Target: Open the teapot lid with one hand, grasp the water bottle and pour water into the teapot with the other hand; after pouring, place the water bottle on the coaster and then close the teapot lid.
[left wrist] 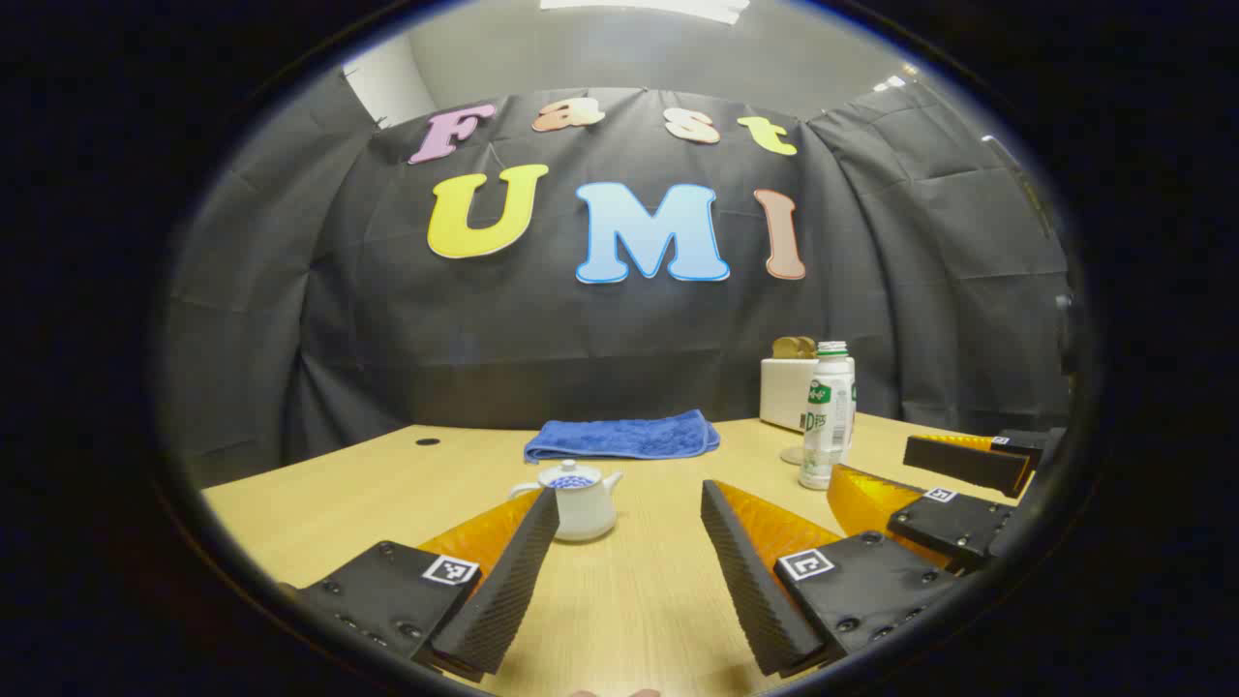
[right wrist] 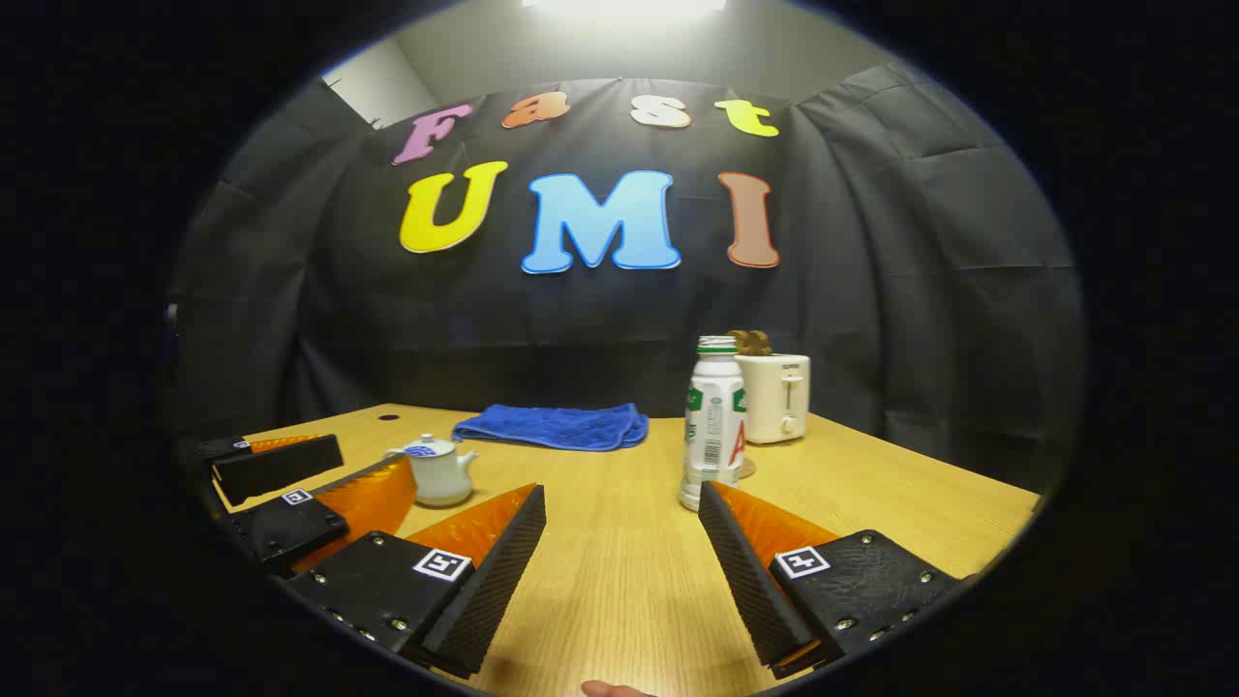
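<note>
Left gripper point(left wrist: 629, 503): held above the near part of the table, fingers spread wide, nothing between them; seen also at the left edge of the right gripper view
Right gripper point(right wrist: 621, 503): likewise held over the table, fingers spread apart and empty; seen at the right edge of the left gripper view
Teapot point(left wrist: 581, 500): a small white pot with blue pattern, stood on the wooden table point(left wrist: 629, 600), lid seated on top; partly hidden behind the left gripper's left finger in the left gripper view
Water bottle point(right wrist: 712, 422): stood upright on the table, cap on, well apart from the teapot, just beyond the right gripper's right finger
Coaster point(right wrist: 743, 469): a small round disc glimpsed just behind the bottle's base
Blue towel point(left wrist: 624, 438): laid folded at the far side of the table
Toaster point(right wrist: 776, 395): set behind the bottle, near the wall, something brown in its slots
</note>
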Demonstrator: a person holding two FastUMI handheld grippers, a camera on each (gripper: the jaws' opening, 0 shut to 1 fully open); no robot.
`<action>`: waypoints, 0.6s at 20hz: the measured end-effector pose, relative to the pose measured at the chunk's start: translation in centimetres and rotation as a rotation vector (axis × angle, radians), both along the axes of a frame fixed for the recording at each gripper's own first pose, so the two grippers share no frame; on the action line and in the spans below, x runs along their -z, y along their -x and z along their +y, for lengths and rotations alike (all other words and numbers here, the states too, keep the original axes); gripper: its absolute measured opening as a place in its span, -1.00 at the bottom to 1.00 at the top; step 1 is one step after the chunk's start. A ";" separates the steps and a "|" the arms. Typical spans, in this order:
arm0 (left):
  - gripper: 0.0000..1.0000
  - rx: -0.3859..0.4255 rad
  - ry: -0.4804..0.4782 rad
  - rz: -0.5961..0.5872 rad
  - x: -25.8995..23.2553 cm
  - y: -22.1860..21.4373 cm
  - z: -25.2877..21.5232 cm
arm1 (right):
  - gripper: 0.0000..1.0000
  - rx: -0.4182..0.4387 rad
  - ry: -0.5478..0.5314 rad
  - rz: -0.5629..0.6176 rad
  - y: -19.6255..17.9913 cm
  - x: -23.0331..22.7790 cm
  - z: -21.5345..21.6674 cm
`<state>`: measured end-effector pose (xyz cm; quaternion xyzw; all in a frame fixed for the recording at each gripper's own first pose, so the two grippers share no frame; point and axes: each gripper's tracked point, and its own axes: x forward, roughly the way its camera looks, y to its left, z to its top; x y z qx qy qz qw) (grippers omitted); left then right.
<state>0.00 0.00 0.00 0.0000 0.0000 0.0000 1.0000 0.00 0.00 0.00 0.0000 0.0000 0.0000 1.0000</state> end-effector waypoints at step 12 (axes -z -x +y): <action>1.00 0.034 0.000 0.001 0.0 -0.2 -1.6 | 0.96 -0.008 0.002 -0.001 -0.2 -0.1 -0.9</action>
